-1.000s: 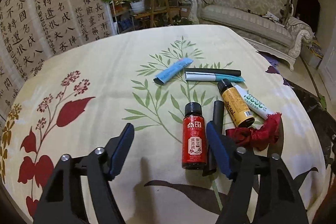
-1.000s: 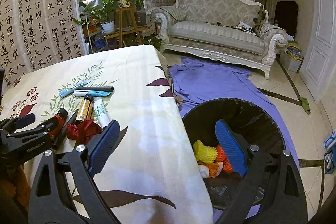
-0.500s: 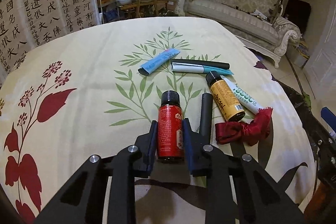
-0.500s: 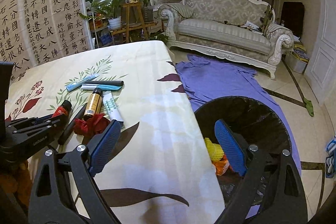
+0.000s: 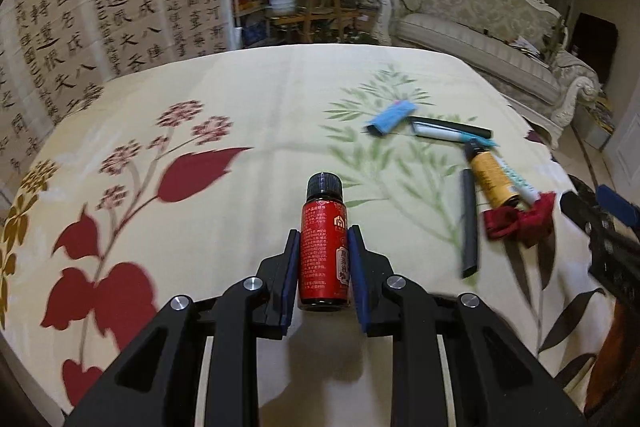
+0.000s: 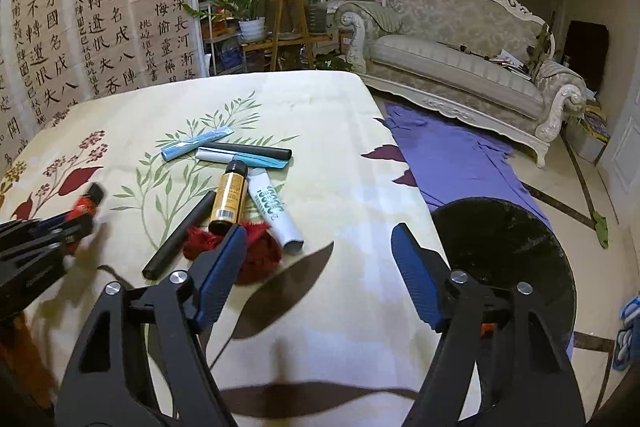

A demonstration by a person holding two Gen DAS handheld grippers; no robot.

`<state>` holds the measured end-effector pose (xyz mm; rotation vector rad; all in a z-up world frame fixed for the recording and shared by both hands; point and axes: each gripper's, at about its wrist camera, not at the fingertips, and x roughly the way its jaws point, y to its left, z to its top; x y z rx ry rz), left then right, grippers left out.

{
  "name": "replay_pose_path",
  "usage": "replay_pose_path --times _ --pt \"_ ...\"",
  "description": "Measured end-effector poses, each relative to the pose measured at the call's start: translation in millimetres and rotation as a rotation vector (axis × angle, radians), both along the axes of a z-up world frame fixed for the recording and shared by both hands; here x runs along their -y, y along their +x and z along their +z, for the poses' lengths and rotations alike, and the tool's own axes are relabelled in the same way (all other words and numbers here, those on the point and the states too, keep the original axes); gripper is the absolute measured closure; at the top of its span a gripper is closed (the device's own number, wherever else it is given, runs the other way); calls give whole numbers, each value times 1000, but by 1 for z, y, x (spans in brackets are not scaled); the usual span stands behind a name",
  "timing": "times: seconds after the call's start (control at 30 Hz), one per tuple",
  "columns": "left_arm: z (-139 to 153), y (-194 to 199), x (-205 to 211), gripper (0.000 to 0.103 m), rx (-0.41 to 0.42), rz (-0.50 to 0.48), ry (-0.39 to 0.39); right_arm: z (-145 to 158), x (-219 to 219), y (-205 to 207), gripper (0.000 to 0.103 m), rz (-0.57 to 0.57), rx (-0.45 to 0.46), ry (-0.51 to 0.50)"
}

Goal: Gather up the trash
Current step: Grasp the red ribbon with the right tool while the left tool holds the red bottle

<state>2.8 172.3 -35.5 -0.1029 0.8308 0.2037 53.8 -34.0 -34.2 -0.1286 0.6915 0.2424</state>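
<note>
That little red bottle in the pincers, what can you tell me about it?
The red bottle is small and cylindrical, with a ribbed black screw cap that is on and a glossy red label bearing gold and white Chinese print. Whether it is glass or plastic cannot be told. It points away from the camera, cap forward, clamped at its lower body between the blue pads of the left gripper, over the flowered tablecloth and apart from the other litter. In the right wrist view it is only a red blur.
</note>
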Motion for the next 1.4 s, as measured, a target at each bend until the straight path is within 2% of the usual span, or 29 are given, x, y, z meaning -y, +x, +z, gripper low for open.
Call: replay_pose_path --times 0.2,0.5,0.6,0.73,0.93,1.07,1.2,1.4 --pt "-3 -12 -22 78 -4 42 0 -12 -3 17 33 -33 -61 -45" --pt "-6 -20 -36 78 0 57 -7 -17 -11 -15 34 39 -104 -68" --pt "-7 -23 -39 78 -1 63 -9 -17 -16 -24 34 54 -101 -87" --pt "-6 -27 -45 78 3 76 -7 -7 -18 -29 34 71 -78 -46" --pt "-2 -34 -54 78 13 106 2 -2 -39 -32 34 168 -66 -30" --pt "-3 -38 -61 78 12 125 10 -12 -55 -28 47 219 -106 -34" --pt "-4 -41 -65 78 10 136 10 -17 -65 -27 48 245 -134 -31" --pt "-4 -43 -72 78 13 151 17 -12 -69 -28 48 250 -121 -18"
